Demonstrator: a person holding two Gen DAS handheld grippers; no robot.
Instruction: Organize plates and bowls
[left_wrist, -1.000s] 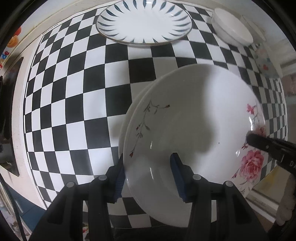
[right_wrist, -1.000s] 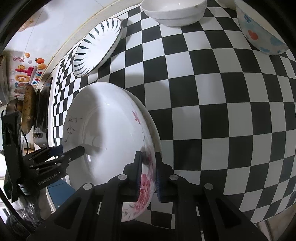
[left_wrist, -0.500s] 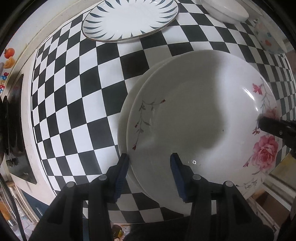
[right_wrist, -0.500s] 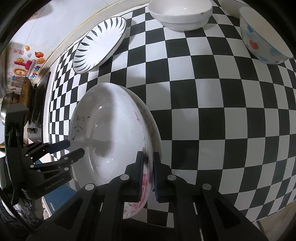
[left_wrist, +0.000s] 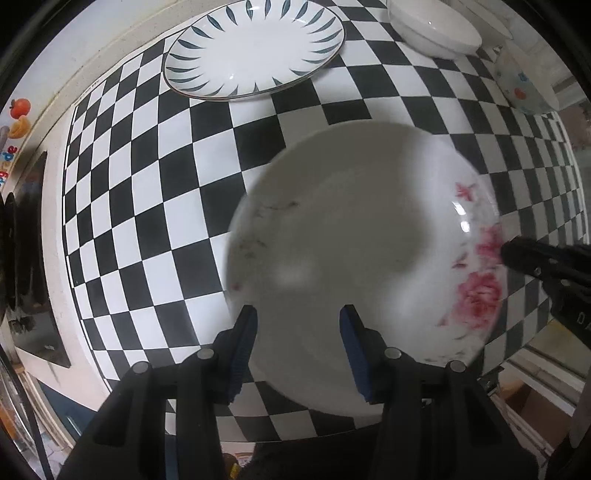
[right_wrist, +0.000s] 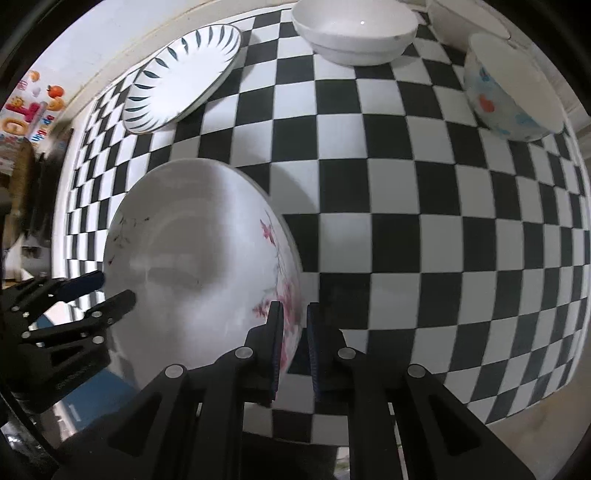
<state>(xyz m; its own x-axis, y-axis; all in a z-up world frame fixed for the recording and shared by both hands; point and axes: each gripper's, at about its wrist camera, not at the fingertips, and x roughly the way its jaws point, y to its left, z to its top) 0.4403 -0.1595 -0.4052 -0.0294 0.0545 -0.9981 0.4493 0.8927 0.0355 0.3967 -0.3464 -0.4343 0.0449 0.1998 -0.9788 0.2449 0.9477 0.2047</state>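
**Rose plate carried by its rims**

Low in frame, the right gripper (right_wrist: 293, 347) pinched the floral plate (right_wrist: 199, 266); the left gripper (left_wrist: 298, 343) straddled its opposite rim, jaws not visibly pressing. Glazed, stiff, likely slippery and breakable. Beyond, on the counter (right_wrist: 424, 192), a striped plate (left_wrist: 255, 48) waited.

A black-and-white checkered tabletop (right_wrist: 424, 206) carries the crockery. Toward its far edge lies a white plate with dark blue leaf strokes round its rim (left_wrist: 255, 48), flat on the squares. To the right of it stands a plain white bowl (right_wrist: 354, 33), and further right a white bowl with blue and orange prints (right_wrist: 509, 92), near the corner. All three stand apart from one another.
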